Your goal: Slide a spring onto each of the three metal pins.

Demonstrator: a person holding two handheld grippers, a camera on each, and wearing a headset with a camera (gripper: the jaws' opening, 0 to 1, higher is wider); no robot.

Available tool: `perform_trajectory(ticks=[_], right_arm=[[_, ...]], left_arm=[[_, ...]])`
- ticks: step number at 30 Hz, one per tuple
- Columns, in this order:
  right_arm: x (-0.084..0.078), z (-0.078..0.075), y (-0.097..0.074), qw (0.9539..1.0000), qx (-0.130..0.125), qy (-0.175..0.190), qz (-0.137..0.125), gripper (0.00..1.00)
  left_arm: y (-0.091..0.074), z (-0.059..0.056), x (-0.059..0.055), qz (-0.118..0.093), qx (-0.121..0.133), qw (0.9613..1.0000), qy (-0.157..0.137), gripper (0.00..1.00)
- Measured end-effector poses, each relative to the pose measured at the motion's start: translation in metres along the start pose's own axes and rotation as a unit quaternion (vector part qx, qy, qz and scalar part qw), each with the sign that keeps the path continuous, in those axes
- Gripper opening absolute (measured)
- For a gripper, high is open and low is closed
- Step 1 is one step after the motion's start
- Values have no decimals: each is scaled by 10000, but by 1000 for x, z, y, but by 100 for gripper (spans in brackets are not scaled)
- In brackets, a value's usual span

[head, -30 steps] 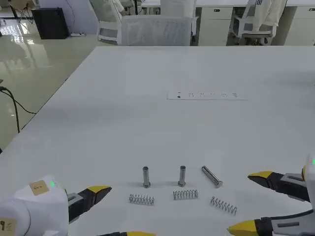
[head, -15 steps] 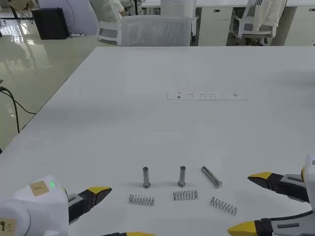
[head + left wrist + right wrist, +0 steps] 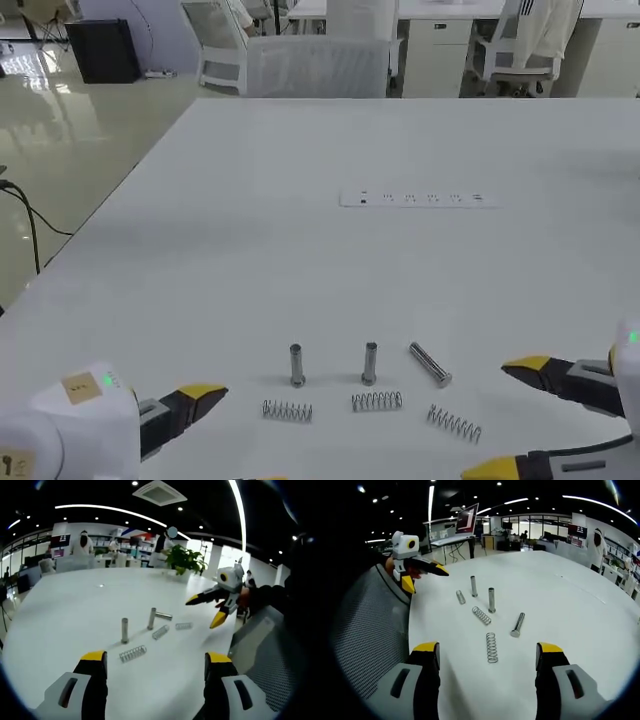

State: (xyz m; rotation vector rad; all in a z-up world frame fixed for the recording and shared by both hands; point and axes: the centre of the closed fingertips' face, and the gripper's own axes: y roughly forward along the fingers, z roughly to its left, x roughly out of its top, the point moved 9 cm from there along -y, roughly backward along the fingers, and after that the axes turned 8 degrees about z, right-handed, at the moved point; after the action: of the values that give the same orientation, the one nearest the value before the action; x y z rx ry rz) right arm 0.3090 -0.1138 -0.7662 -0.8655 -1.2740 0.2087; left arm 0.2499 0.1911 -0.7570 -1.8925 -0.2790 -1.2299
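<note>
Head view: no spring is fitted; all three insertions remain. The left pin (image 3: 296, 364) and middle pin (image 3: 370, 362) stand upright on the desk (image 3: 400, 270); the right pin (image 3: 430, 362) lies flat. The left spring (image 3: 287, 409), middle spring (image 3: 377, 400) and right spring (image 3: 454, 423) lie just near of them.
Left gripper view: the left claw (image 3: 155, 657) is wide open and empty, aimed inward at the parts.
Right gripper view: the right claw (image 3: 487, 648) likewise.

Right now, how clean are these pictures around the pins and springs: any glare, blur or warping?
Head view: even light and sharp focus, the pins and springs cast only faint short shadows, and glare sits on the glossy floor at top left. Left gripper view: fisheye bows the table edge and a ceiling light strip. Right gripper view: same warping, nearest spring crisp.
</note>
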Motion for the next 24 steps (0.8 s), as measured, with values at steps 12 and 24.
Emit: perform_trajectory(ticks=[12, 24], right_arm=[[1, 1, 0, 10000, -13, 9, 9, 78], [2, 0, -2, 10000, -52, 46, -15, 77]], left_arm=[[-1, 0, 0, -26, 11, 10000, -14, 76], [-2, 1, 0, -60, 31, 10000, -24, 76]])
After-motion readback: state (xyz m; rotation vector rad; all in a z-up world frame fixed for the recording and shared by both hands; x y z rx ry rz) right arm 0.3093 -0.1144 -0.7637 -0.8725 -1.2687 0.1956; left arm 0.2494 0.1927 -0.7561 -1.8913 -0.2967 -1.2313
